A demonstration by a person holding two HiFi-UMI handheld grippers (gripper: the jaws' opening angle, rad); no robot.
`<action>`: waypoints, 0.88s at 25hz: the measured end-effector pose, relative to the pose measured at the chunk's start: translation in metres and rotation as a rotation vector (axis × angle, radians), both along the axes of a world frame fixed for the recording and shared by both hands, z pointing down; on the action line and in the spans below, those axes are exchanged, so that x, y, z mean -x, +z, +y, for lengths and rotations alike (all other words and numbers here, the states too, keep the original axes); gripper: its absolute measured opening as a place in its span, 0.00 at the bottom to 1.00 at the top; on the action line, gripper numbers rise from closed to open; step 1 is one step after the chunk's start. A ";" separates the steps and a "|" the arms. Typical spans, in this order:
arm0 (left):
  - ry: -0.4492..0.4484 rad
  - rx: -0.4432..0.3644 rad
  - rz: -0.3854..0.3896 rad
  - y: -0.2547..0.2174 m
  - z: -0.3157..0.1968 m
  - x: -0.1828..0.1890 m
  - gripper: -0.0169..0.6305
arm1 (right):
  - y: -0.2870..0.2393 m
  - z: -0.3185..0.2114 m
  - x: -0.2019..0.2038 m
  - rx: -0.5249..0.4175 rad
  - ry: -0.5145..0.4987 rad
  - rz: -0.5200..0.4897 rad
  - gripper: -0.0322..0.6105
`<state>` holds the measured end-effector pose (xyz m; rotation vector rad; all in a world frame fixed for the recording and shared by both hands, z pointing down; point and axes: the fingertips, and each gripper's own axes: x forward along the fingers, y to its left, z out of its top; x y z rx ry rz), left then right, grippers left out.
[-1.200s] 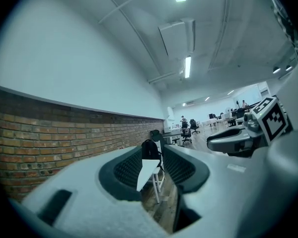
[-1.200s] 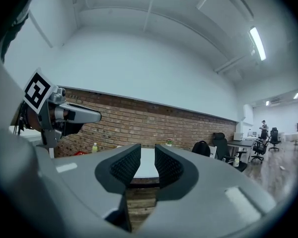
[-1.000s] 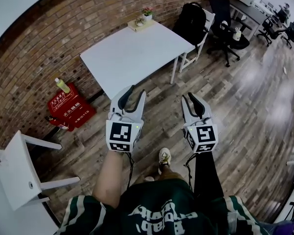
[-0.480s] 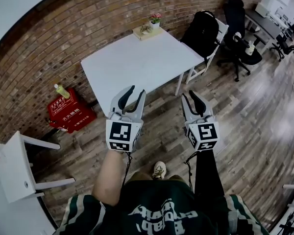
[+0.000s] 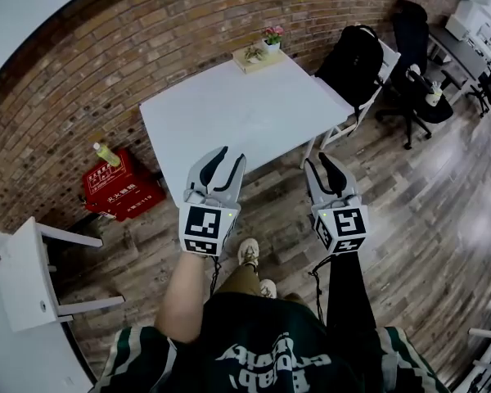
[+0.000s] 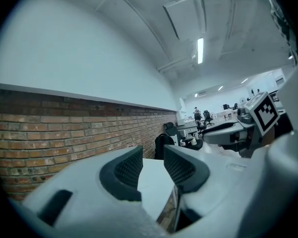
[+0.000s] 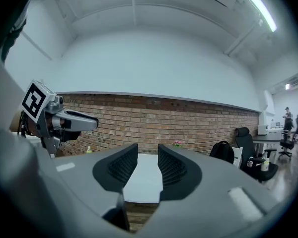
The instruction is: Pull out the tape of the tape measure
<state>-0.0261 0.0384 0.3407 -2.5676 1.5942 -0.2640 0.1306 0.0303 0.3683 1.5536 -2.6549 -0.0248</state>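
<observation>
Tape measure: none of the three views is showing it, so its place cannot be told.

In the head view, the person is holding both claws out level over the wooden floor, just short of the near edge of the white desk. The left claw is standing partly open with nothing in it. The right claw is also partly open and empty, its jaws having just been widening. On the desk's far corner a wooden tray is lying with a pot of flowers beside it. A black backpack is sitting on a chair to the right of the desk. A red box is resting against the brick wall on the left, with a bottle on it. One shoe is showing below the claws.

In the left gripper view, the two ribbed pads are standing apart with only the desk top showing through the gap. The other claw is reaching in from the right.

In the right gripper view, the jaws are standing apart too, gripping nothing, with the desk and the wall beyond showing between them. The flowers are sitting far off, just right of the gap, and the backpack is farther right.
</observation>
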 end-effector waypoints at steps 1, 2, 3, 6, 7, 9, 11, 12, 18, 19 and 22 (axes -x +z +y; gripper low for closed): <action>-0.002 0.003 0.000 0.002 -0.008 0.002 0.23 | 0.002 -0.008 0.002 0.004 -0.005 0.000 0.27; -0.004 0.005 0.000 0.005 -0.017 0.004 0.23 | 0.005 -0.016 0.004 0.007 -0.008 0.001 0.28; -0.005 0.007 0.000 0.007 -0.026 0.006 0.23 | 0.007 -0.026 0.006 0.009 -0.012 0.001 0.29; -0.006 0.011 0.005 0.012 -0.060 0.011 0.23 | 0.010 -0.058 0.013 0.012 -0.022 0.002 0.31; -0.006 0.011 0.007 0.013 -0.073 0.014 0.23 | 0.010 -0.070 0.016 0.011 -0.028 0.005 0.31; -0.006 0.009 0.011 0.014 -0.099 0.018 0.23 | 0.009 -0.096 0.023 0.009 -0.041 0.013 0.32; 0.001 0.009 0.012 0.015 -0.127 0.021 0.23 | 0.008 -0.123 0.028 0.005 -0.045 0.015 0.32; 0.007 0.010 0.012 0.015 -0.141 0.022 0.23 | 0.008 -0.138 0.030 0.006 -0.045 0.015 0.32; 0.056 0.022 0.015 0.019 -0.224 0.030 0.23 | 0.009 -0.219 0.049 0.024 -0.067 0.041 0.33; 0.061 0.028 0.016 0.022 -0.236 0.031 0.23 | 0.011 -0.232 0.052 0.031 -0.071 0.044 0.33; 0.074 0.056 0.007 0.037 -0.267 0.035 0.23 | 0.021 -0.265 0.061 0.060 -0.087 0.057 0.33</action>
